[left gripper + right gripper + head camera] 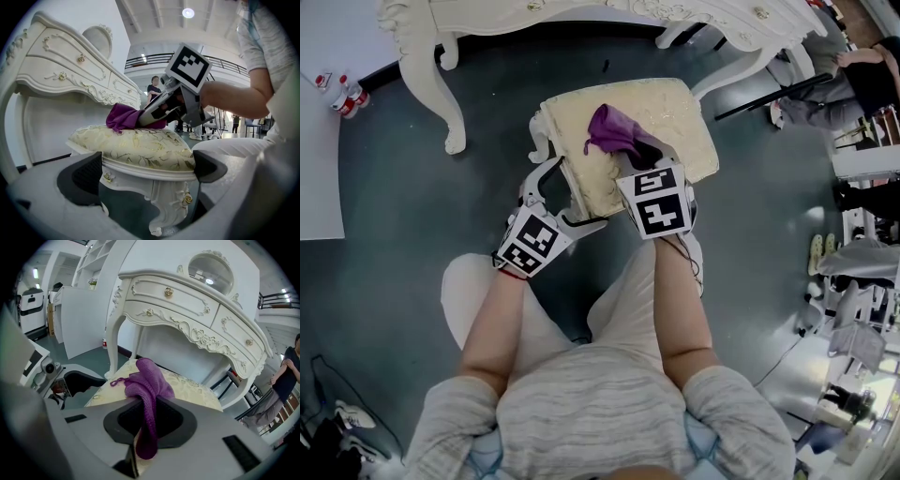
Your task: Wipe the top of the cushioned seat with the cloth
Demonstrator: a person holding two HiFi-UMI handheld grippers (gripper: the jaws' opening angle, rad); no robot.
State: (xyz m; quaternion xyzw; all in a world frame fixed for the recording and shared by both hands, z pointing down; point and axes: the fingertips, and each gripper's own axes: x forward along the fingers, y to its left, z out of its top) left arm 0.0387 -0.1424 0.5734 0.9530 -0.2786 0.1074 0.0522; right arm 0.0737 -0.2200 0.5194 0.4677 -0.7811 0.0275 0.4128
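The cushioned seat (675, 112) is a cream stool with gold-patterned padding and carved white legs. A purple cloth (614, 131) lies bunched on its top, near the middle. My right gripper (645, 157) is shut on the cloth (147, 380), whose end hangs between the pads, and rests on the padding (197, 392). My left gripper (562, 199) is at the stool's near left corner. Its jaws stand wide apart, and the white rim (140, 166) touches both pads. In the left gripper view the right gripper (154, 115) presses the cloth (123, 117) onto the seat (140, 143).
An ornate white dressing table (581, 11) stands just behind the stool, with a leg (441, 94) at the left. A white panel (319, 141) and bottles (342, 94) are at far left. A person (853, 89) and clutter line the right side.
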